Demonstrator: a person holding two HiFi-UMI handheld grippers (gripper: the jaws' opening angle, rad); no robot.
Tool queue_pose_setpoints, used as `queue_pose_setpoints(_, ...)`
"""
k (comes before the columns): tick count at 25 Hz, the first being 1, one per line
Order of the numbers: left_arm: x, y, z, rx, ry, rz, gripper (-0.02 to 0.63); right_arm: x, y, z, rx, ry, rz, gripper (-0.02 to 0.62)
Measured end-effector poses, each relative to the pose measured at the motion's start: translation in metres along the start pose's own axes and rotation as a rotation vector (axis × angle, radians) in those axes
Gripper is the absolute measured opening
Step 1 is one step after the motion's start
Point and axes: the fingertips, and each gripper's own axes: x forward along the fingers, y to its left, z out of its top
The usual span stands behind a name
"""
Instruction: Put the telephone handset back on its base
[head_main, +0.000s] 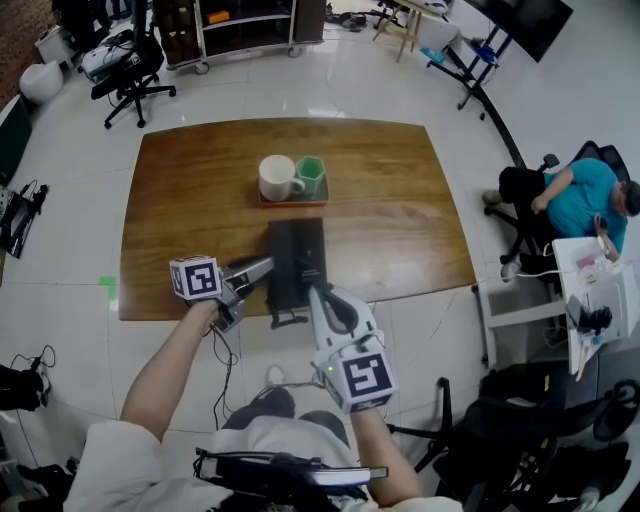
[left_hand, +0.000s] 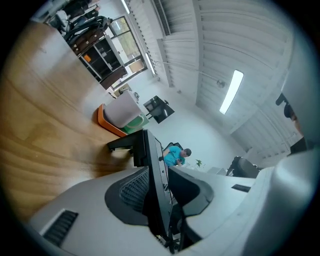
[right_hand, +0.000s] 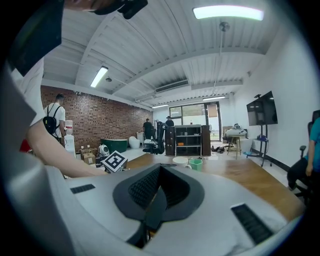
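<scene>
Handset inside left claw; right claw pinches base.

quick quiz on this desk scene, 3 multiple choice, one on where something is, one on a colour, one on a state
1. Where does the telephone lie relative to the tray?
A. Beyond it, at the table's far edge
B. On the person's side of it, by the table's near edge
C. On top of it

2. What colour is the cup beside the white mug?
A. Red
B. Green
C. Blue

3. How does the white mug stand?
A. Upright
B. On its side
C. Upside down

Answers:
1 B: in the head view the telephone lies between the tray and the near edge of the table.
2 B: the cup on the tray is plainly green.
3 A: its open mouth faces up at the head camera.
</scene>
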Motion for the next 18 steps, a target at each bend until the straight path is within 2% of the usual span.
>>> queue_pose_setpoints(4, -0.013, -0.013, -0.002, 0.052, -0.027, 0.008, 0.095, -0.007, 0.011, 0.006, 0.022, -0.003, 0.015, 0.000)
queue_pose_setpoints(7, -0.024, -0.027, -0.001, 0.074, -0.070, -0.005, 0.043, -0.014, 0.013, 0.001, -0.017, -0.007, 0.028, 0.000)
queue_pose_setpoints(9, -0.031, -0.040, 0.000, 0.098, -0.093, -0.018, 0.036, -0.019, 0.014, 0.004, -0.028, -0.012, 0.030, 0.000)
queue_pose_setpoints(10, -0.034, -0.047, -0.002, 0.110, -0.100, -0.026, 0.002, -0.022, 0.016, 0.006, -0.027, -0.016, 0.031, 0.000)
queue_pose_setpoints(13, -0.044, -0.069, -0.012, 0.139, -0.114, -0.052, 0.002, -0.033, 0.023, 0.013, -0.013, -0.034, 0.037, 0.000)
queue_pose_setpoints(18, -0.053, -0.113, -0.031, 0.270, -0.124, -0.051, 0.002, -0.054, 0.035, 0.019, -0.043, -0.054, 0.057, 0.000)
